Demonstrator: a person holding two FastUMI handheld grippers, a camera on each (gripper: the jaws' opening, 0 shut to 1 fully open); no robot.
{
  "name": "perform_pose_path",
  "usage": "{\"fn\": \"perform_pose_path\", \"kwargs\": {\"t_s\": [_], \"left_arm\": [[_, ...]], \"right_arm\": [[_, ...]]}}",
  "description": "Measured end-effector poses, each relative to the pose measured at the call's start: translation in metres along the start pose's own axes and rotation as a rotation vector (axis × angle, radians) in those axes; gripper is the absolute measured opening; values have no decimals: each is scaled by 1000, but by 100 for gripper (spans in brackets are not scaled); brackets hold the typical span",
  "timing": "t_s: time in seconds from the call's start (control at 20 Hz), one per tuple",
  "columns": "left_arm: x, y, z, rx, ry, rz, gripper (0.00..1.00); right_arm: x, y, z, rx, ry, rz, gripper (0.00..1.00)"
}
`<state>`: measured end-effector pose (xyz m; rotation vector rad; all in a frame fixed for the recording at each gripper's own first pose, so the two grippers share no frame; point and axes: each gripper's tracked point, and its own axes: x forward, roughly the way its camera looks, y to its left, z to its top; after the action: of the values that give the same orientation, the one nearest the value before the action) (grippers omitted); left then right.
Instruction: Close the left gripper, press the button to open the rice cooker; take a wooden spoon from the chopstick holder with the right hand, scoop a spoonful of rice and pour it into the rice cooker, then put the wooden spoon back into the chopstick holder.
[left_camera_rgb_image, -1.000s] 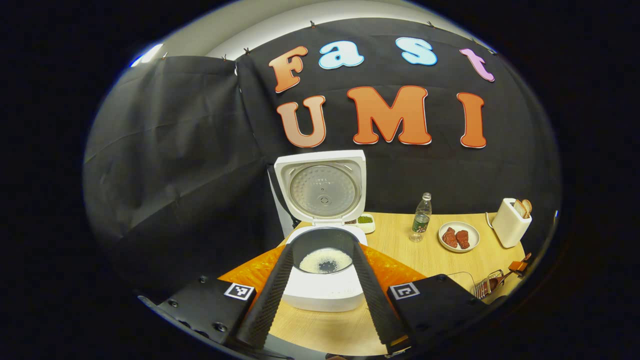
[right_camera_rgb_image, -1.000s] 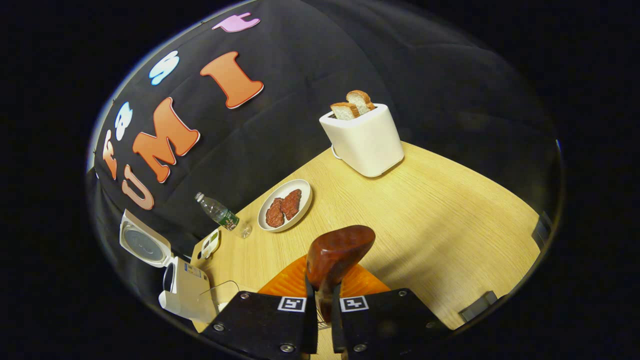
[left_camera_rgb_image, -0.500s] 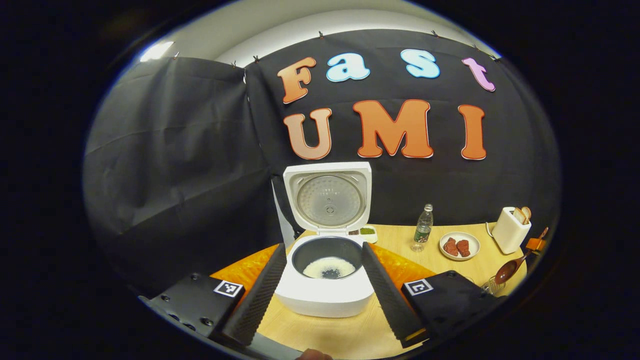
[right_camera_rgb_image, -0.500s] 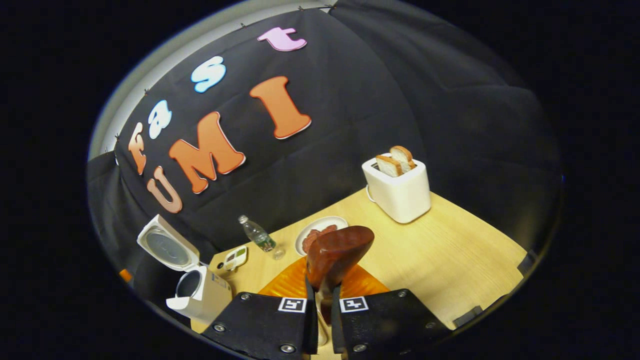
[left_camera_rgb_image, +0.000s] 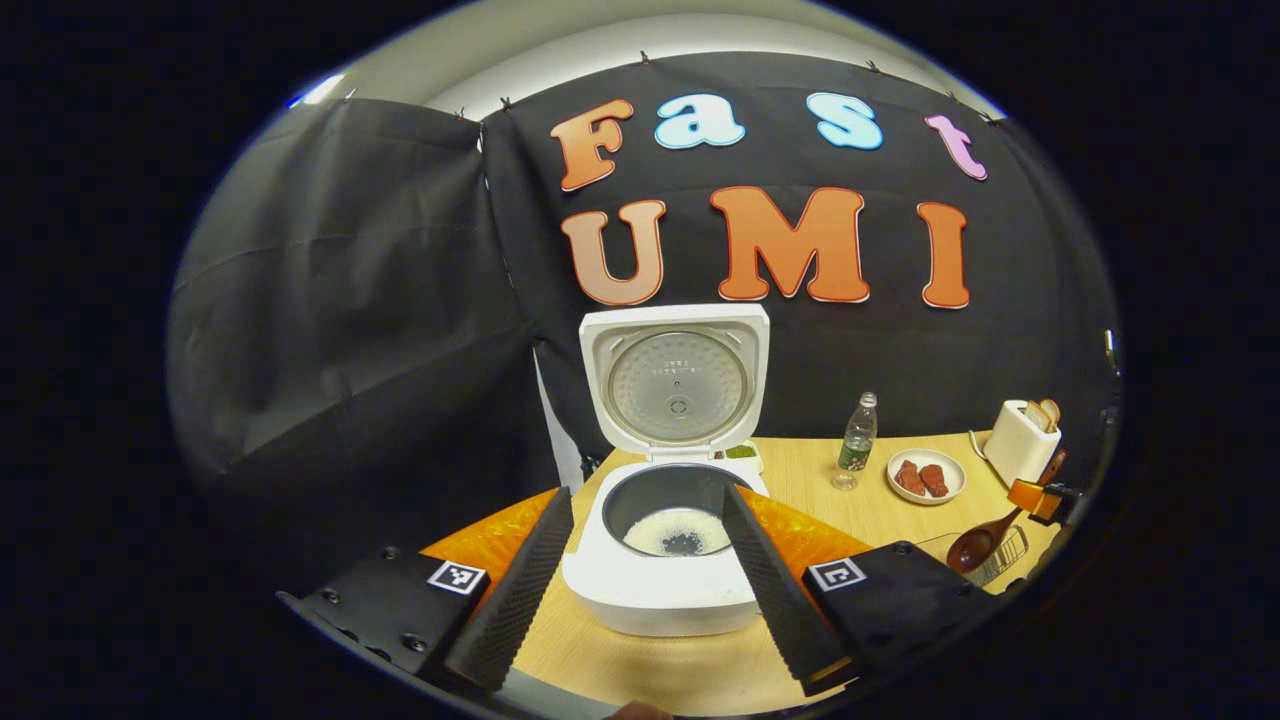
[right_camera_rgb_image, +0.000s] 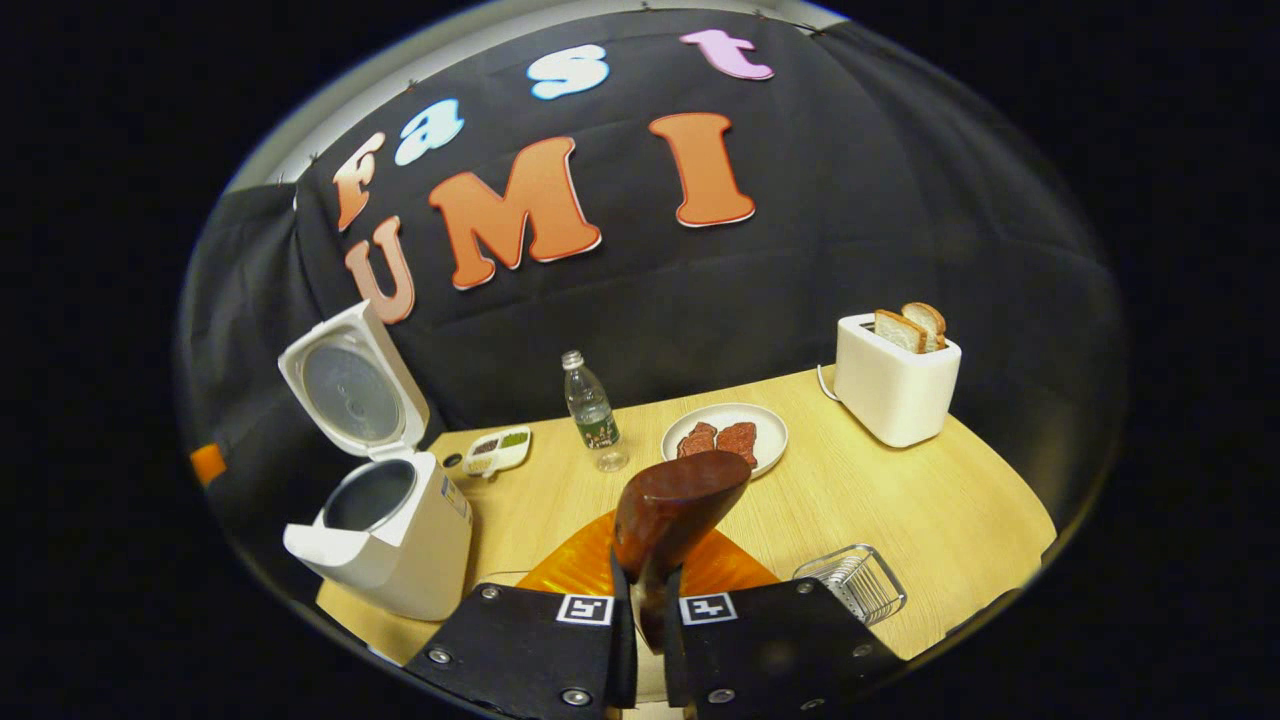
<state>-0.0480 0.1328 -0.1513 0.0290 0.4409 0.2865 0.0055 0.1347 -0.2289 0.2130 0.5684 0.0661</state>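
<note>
One rice cooker (left_camera_rgb_image: 662, 560) stands lid-up at 6 o'clock between the spread fingers of the left gripper (left_camera_rgb_image: 640, 580), while the right gripper (right_camera_rgb_image: 640, 640) clamps the one wooden spoon (right_camera_rgb_image: 672, 515), the wire chopstick holder (right_camera_rgb_image: 852, 582) newly visible at 4 o'clock.

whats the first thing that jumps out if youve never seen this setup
The white rice cooker stands with its lid flipped up at the left end of the wooden table, a little rice lying in its dark inner pot, framed between the open left gripper's fingers. In the right gripper view, the right gripper clamps a wooden spoon, bowl up. Behind it a white toaster holds two bread slices.
</note>
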Motion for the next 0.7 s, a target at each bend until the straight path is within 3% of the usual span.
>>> {"fn": "perform_pose_path", "kwargs": {"t_s": [0.05, 0.2, 0.35, 0.4, 0.5, 0.7], "left_arm": [[1, 3, -4, 3, 7, -2, 96], [7, 12, -7, -4, 22, 4, 100], [11, 17, -14, -3, 38, 7, 96], [12, 19, -13, 2, 40, 11, 100], [16, 21, -16, 8, 48, 14, 96], [22, 23, -25, 9, 82, 11, 100]], "right_arm": [[4, 0, -4, -53, -12, -26, 10], [11, 7, -24, -186, -41, -86, 10], [17, 5, -47, -258, -57, -129, 10], [15, 7, -55, -266, -54, -129, 10], [15, 12, -55, -302, -89, -127, 10], [12, 36, -73, -301, -78, -97, 9]]}}
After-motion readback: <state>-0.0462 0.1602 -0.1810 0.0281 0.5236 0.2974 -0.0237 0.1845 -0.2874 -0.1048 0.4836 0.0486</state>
